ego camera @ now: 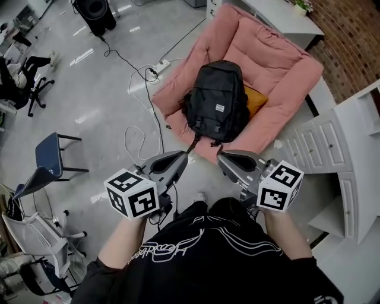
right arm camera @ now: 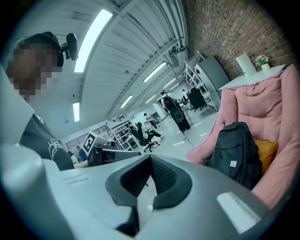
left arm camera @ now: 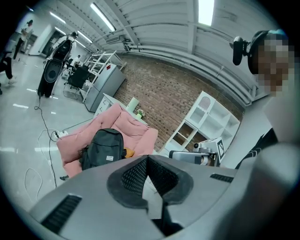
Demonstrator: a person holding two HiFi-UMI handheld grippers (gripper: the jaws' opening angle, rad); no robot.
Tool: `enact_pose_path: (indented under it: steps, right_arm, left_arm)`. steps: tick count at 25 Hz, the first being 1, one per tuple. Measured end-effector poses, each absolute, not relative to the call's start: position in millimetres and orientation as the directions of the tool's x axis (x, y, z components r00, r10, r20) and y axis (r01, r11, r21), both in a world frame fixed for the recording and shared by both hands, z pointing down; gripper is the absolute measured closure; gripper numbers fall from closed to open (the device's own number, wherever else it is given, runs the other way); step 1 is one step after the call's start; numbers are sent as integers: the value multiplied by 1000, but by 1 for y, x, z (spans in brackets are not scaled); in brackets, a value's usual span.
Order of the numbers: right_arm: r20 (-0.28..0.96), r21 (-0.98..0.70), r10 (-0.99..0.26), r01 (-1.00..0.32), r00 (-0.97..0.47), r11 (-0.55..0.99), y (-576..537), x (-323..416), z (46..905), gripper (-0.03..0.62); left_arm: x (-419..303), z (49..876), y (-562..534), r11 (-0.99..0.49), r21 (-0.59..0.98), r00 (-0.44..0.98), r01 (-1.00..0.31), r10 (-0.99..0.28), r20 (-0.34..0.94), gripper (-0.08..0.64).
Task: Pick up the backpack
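A black backpack (ego camera: pixel 217 101) rests upright on a pink padded lounge cushion (ego camera: pixel 270 56), with an orange pillow (ego camera: pixel 255 100) behind it. The backpack also shows in the left gripper view (left arm camera: pixel 102 147) and in the right gripper view (right arm camera: pixel 235 152). My left gripper (ego camera: pixel 183 158) is shut and holds nothing, a little short of the cushion's front edge. My right gripper (ego camera: pixel 222 159) is shut and empty too, close beside the left one. Both point toward the backpack, well apart from it.
A power strip (ego camera: pixel 157 67) and cables (ego camera: pixel 136 139) lie on the grey floor left of the cushion. A blue chair (ego camera: pixel 53 153) stands at left, a black speaker (ego camera: pixel 95 13) far back. White drawers and shelves (ego camera: pixel 344 154) stand at right. People sit at the far left.
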State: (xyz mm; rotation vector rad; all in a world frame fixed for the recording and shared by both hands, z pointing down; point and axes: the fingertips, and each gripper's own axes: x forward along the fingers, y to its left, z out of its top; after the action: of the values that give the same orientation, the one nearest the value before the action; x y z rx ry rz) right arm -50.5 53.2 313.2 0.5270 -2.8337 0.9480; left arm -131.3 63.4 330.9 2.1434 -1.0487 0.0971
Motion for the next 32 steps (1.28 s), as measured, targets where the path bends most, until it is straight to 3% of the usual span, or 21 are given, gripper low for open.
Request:
enact_pose_path:
  steps: [7,20,32]
  right_arm:
    - [237,-560,-318,-396,-918,728,35,-45,322,586]
    - [172,-691,-359,-372,-917,620,-54,-26,329,586]
    - [278,-681,-409,-479,-869,554,-152,-4,377,586]
  left_arm:
    - [-138,335,37,-390,603,668,-695,-661,342,558]
    - [-124,355,-47,-376,620,686,-689,-614,391,557]
    - [-118,401,-129,-353,653,717,-670,-533,449,557]
